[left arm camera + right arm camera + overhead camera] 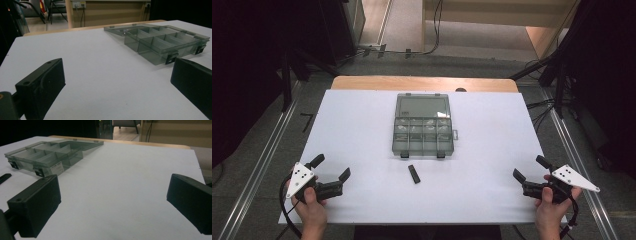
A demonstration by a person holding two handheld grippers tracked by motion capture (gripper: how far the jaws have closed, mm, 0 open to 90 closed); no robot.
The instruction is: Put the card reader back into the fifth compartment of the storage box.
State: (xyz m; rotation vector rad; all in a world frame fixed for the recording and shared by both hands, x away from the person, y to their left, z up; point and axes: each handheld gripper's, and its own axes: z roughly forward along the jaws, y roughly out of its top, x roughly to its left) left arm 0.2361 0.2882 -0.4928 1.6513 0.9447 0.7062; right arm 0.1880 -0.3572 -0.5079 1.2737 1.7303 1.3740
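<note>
So the box [423, 126] is the landmark here: a smoky see-through organizer sitting on the white table [362, 125], a bit toward the far side of the middle. Its lid is flipped open and lies flat on the far side, and the tray part has a row of dividers with two dark latches on the near edge. There might be small bits in the compartments, but it's too blurry from the high view to say for sure.

Just in front of the box, on the near side and apart from it, lies a small black bar [413, 174], slightly angled. Can't tell what it is exactly. It also peeks in at the edge of the right gripper view [5, 178].

The left gripper [331, 167] is well off to the near left of the box, held in the person's left hand [309, 205] by the table's front corner. Jaws are spread wide, nothing between them, just bare table. In its own view the box [160, 41] sits ahead and to the right.

The right gripper [531, 167] mirrors that on the near right of the box, in the right hand [552, 207], also gaping wide and holding nothing. From its camera the box [45, 155] is ahead to the left.
</note>
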